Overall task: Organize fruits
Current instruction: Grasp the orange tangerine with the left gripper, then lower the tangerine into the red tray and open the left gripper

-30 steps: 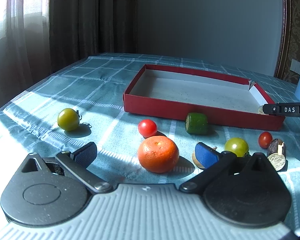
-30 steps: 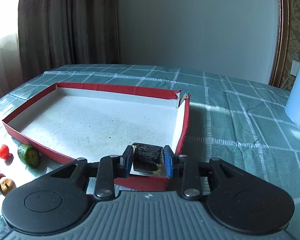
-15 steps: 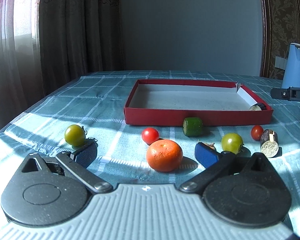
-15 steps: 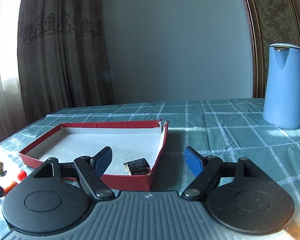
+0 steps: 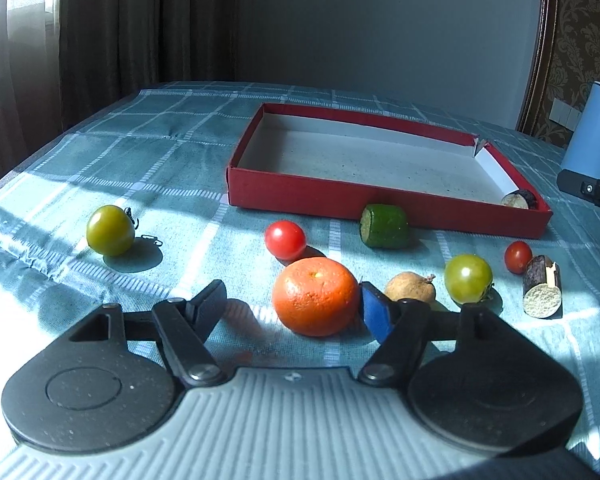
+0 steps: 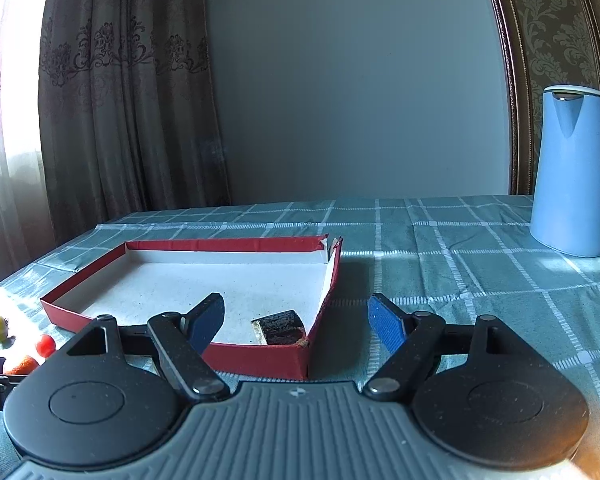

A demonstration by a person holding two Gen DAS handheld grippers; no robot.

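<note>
A red box point(image 5: 308, 194) stands on the checked cloth; a dark fruit piece point(image 5: 520, 200) lies in its near right corner, also in the right wrist view point(image 6: 278, 326). In front lie an orange point(image 5: 315, 297), two red tomatoes point(image 5: 285, 239) point(image 5: 518, 257), two green tomatoes point(image 5: 110, 230) point(image 5: 468, 278), a green chunk point(image 5: 385, 226), a brown fruit point(image 5: 410, 292) and a dark cut piece point(image 5: 542, 292). My left gripper point(image 5: 290, 306) is open, the orange between its fingers, near the right pad point(image 5: 374, 314). My right gripper point(image 6: 300, 318) is open and empty, behind the box point(image 6: 260, 356).
A blue kettle point(image 6: 572, 172) stands at the right on the cloth. Curtains hang at the left and a wall stands behind the table. The right gripper's tip point(image 5: 588, 190) shows at the right edge of the left wrist view.
My right gripper opened, left the dark piece in the box corner, then drew back and up. My left gripper moved in around the orange.
</note>
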